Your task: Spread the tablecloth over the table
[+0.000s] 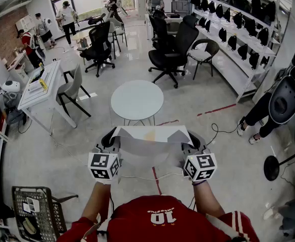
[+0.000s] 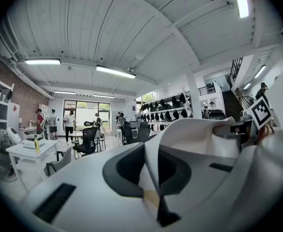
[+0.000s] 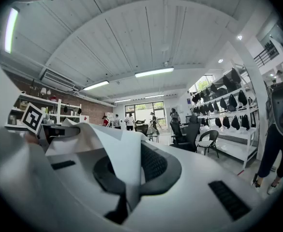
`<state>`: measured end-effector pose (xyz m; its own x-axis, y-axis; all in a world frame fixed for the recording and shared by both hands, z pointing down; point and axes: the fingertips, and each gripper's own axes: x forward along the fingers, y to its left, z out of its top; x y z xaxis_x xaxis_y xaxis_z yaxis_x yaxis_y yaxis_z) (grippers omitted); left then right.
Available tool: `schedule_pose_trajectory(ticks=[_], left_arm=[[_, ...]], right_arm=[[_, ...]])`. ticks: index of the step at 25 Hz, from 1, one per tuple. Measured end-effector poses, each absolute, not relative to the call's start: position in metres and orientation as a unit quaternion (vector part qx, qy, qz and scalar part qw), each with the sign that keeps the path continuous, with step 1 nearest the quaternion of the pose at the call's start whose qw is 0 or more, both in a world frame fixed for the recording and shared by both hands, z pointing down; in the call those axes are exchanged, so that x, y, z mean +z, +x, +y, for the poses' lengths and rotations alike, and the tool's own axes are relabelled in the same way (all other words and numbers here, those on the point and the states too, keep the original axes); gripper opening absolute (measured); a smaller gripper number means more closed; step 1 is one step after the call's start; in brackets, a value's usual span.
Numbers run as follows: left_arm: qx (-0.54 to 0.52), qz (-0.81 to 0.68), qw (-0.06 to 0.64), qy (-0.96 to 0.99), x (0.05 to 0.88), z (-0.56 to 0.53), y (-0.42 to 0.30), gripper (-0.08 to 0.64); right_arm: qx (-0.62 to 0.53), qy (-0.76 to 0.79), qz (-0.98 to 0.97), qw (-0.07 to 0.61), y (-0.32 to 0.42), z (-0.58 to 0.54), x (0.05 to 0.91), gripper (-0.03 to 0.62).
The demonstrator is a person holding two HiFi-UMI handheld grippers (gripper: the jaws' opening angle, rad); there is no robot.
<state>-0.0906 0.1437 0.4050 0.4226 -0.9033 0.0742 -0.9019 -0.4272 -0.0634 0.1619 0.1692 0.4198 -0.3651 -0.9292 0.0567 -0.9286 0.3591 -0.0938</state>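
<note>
Pale workshop flooring (image 1: 61, 150) is stretching under a person in a red shirt (image 1: 162, 221), who is holding both tools level. Nearest, the left gripper (image 1: 112, 136) and the right gripper (image 1: 190, 139) are each clamping a corner of the white tablecloth (image 1: 150, 139), which is hanging taut between them, just short of the round table (image 1: 136, 101). Black office chairs (image 1: 173, 52) are standing farther off.

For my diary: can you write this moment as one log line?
left gripper: shut on tablecloth | right gripper: shut on tablecloth | tablecloth: held up, not on round table
</note>
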Motion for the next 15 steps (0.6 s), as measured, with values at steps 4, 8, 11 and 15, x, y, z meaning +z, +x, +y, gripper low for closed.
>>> schedule_pose_trajectory(ticks=[4,8,11,15], left_arm=[[-0.046,0.539,0.007,-0.841,0.4009,0.1398,-0.0884,0.011],[-0.047,0.544,0.007,-0.838,0.4032,0.1415,-0.0868,0.011],[-0.048,0.544,0.008,-0.838,0.4035,0.1411,-0.0854,0.011],[-0.050,0.543,0.007,-0.838,0.4035,0.1408,-0.0854,0.011]], right_arm=[[-0.054,-0.563,0.825,0.004,0.1640,0.1651,0.4170,0.015],[-0.053,-0.563,0.825,0.000,0.1658,0.1666,0.4215,0.015],[-0.053,-0.564,0.824,-0.001,0.1669,0.1663,0.4233,0.015],[-0.055,-0.565,0.823,0.000,0.1667,0.1652,0.4244,0.015]])
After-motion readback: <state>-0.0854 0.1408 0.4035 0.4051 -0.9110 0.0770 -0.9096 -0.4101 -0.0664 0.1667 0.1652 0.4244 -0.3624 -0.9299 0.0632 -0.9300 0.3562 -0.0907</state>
